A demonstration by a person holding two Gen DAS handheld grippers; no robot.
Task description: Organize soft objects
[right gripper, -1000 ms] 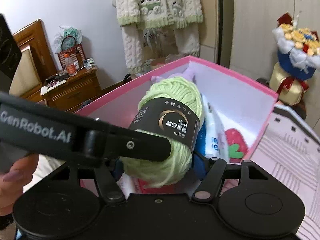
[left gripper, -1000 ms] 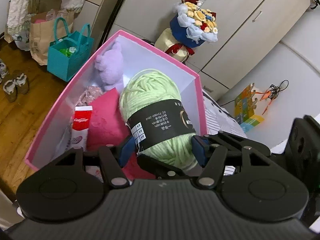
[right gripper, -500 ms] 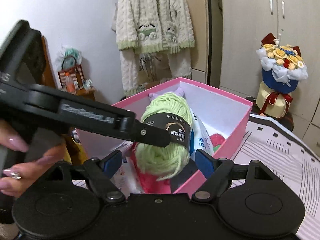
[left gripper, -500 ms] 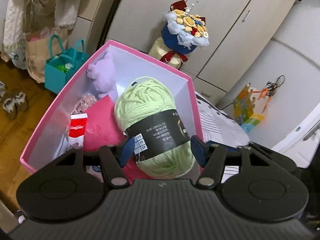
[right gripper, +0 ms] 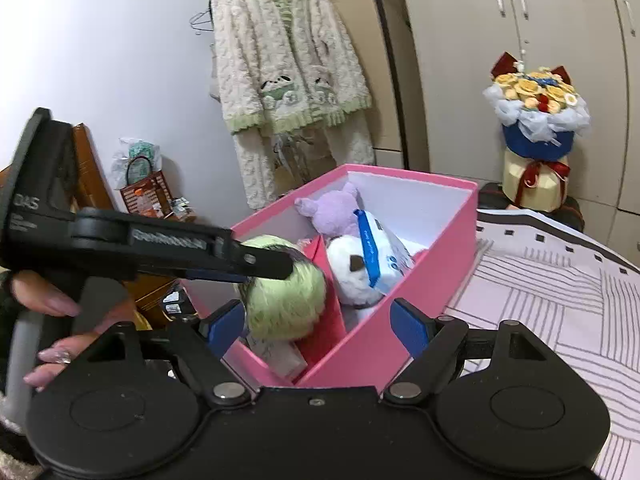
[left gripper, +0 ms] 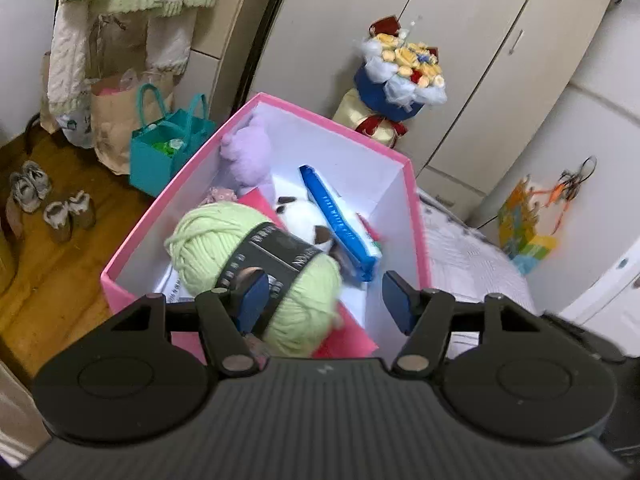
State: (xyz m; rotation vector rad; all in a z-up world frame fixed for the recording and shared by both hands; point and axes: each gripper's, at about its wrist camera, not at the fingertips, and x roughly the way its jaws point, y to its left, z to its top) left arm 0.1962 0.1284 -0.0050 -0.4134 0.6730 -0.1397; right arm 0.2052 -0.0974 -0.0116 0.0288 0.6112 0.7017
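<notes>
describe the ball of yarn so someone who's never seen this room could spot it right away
Find the pink box with white inner walls, in front of the pale wardrobe doors. At its near end lies the yarn ball, beside a white plush. It alone is pale green wound strands wrapped by a black paper band.

flower bouquet [left gripper: 402, 70], teal bag [left gripper: 168, 152], shoes [left gripper: 48, 204]
</notes>
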